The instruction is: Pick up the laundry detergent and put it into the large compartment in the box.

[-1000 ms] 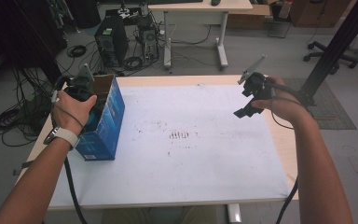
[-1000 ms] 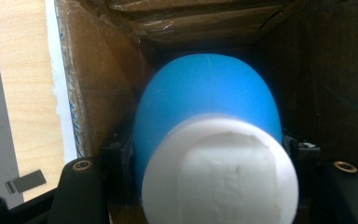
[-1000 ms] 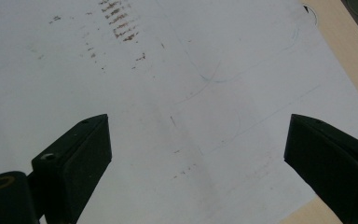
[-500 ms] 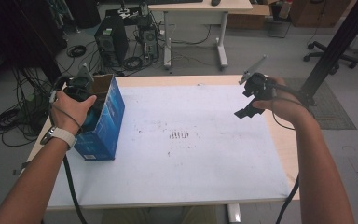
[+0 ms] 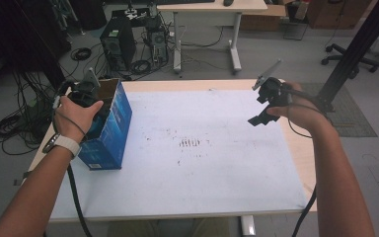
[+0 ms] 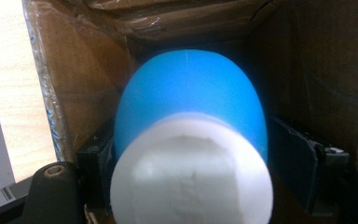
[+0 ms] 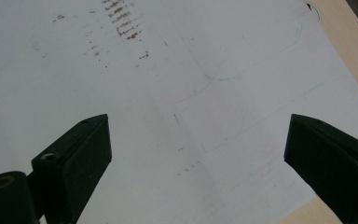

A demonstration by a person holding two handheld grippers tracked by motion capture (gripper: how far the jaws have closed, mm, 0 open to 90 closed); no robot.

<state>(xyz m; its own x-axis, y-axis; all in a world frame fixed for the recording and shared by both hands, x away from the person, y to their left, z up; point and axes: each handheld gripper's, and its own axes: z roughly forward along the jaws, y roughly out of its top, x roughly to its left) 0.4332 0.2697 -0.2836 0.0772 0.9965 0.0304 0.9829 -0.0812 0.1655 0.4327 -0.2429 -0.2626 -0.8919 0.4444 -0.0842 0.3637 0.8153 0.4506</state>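
A blue cardboard box (image 5: 112, 129) stands open-topped at the table's left side. My left gripper (image 5: 86, 95) reaches down into it. In the left gripper view a blue rounded object (image 6: 191, 102) with a white round end (image 6: 191, 177) sits between the jaws of my left gripper (image 6: 191, 158), inside the brown box walls (image 6: 79, 79). The jaws have just been opening; the right pad (image 6: 291, 163) stands off the object. My right gripper (image 5: 259, 116) hovers over the table's right side. It (image 7: 198, 140) is open wide, with nothing between the jaws above the white sheet (image 7: 177, 70).
The white sheet (image 5: 202, 163) with dark smudges (image 5: 190, 143) covers the wooden table (image 5: 301, 158). Behind the table the floor holds a computer tower (image 5: 114, 43), cables (image 5: 15, 126), a second desk (image 5: 212, 10) and a black post (image 5: 355, 49).
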